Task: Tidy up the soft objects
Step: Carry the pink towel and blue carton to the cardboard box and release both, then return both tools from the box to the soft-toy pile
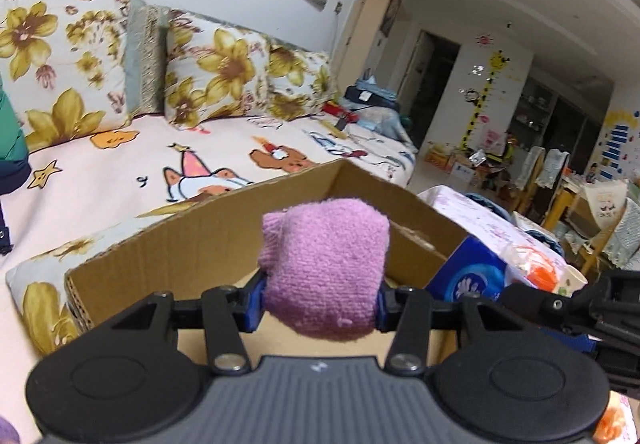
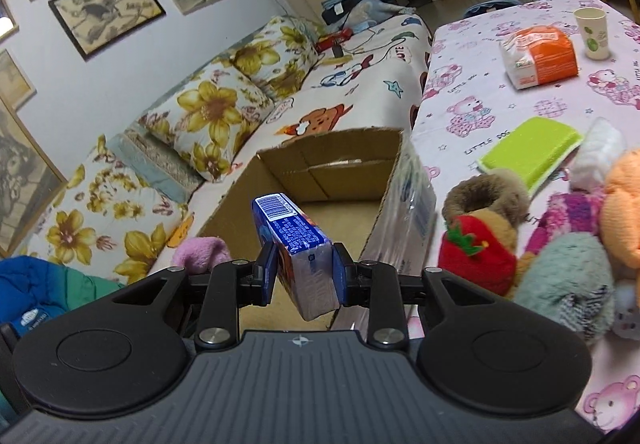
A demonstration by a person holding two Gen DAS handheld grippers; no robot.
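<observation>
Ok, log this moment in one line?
left tool: shut on pink sock | right tool: shut on blue tissue pack | both over cardboard box

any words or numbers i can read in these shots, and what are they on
"LITTLE DOG": on the pink bear-print tablecloth, beside the lime green sponge pad.
Barcode and small white print on the blue tissue pack in the right gripper: too small to read.
Print on the orange and white packet and the white paper cup: blurred.
</observation>
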